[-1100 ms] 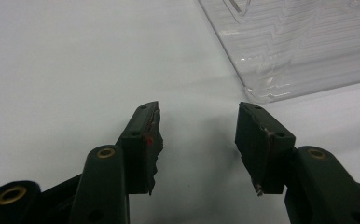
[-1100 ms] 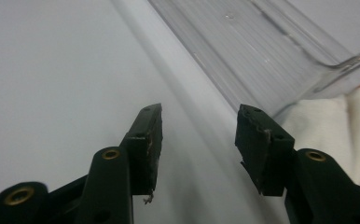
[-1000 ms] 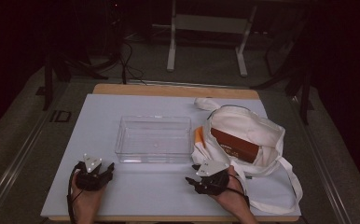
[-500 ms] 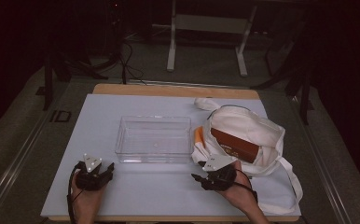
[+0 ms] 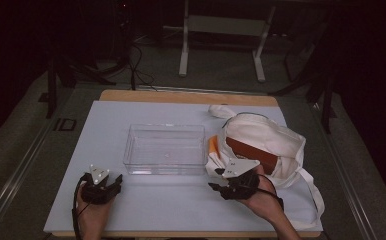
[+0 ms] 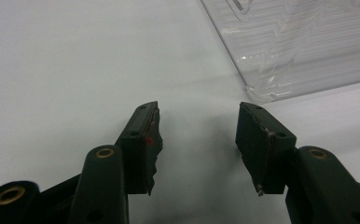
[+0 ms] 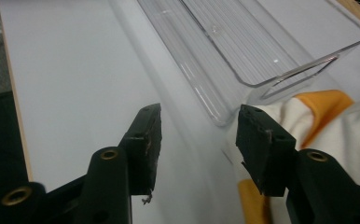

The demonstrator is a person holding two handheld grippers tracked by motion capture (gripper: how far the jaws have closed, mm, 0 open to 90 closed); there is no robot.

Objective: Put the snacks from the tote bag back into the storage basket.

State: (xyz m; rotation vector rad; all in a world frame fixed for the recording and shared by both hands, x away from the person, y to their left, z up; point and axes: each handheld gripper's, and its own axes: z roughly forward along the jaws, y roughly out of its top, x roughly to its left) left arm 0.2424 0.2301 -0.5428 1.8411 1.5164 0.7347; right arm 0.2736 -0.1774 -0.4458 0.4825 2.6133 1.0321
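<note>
The right gripper [image 5: 220, 179] has moved up beside the cloth bag [image 5: 266, 145], jaws wide apart, empty; the left gripper [image 5: 117, 179] rests gaping, empty; the clear tray [image 5: 165, 150] lies between them.

The white bag [image 5: 273, 142] hides most of the brown item [image 5: 251, 155] inside

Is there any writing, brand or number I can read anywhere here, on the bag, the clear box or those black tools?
None can be read.
The white tote bag, the brown item inside it, the clear box, the left gripper and right gripper show no legible text.
A dark mark beside the table is too blurred to read.
</note>
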